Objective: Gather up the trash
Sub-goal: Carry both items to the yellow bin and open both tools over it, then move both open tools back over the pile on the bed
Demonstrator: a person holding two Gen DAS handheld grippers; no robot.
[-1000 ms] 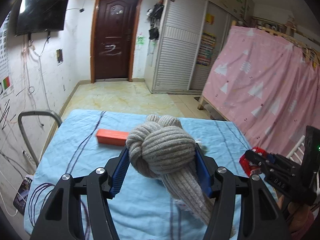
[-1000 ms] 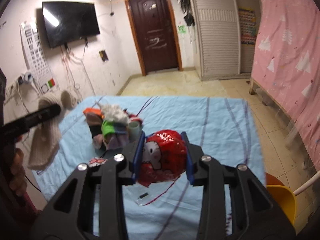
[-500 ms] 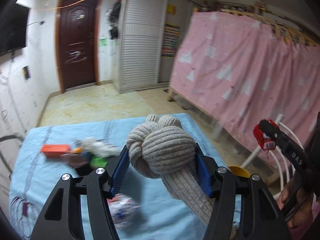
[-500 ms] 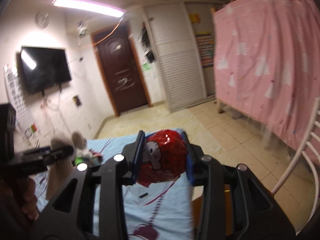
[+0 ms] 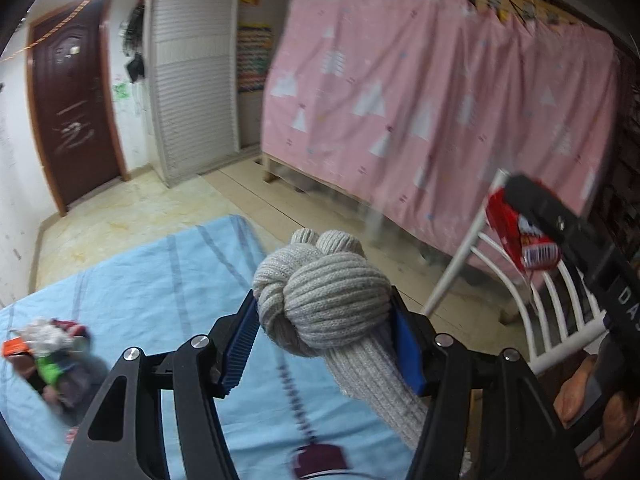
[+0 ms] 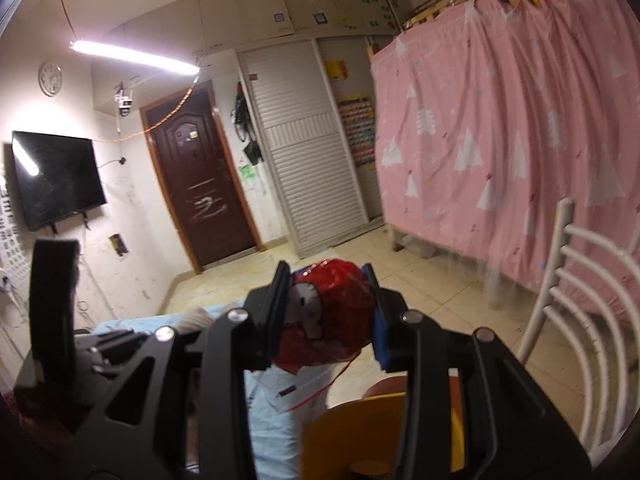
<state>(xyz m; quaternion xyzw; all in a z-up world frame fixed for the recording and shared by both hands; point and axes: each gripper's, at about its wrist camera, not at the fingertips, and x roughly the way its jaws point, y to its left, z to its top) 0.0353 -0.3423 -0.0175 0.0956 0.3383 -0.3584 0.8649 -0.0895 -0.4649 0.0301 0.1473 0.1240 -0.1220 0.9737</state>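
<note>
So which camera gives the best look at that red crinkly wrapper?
The right wrist view: the red wrapper sits centred and close, clamped in the right hand-held gripper. The left wrist view shows it only small and blurred near the right edge.

A desk covered by a light blue cloth with darker stripes (image 5: pixel 160 280) was seen standing on a beige tiled floor (image 5: pixel 132 216). A blurred heap of mixed scraps in white, green, orange and dark colours (image 5: pixel 52 356) lay on the cloth near its left edge. A dark maroon patch (image 5: pixel 320 456) was seen on the cloth's near side.
</note>
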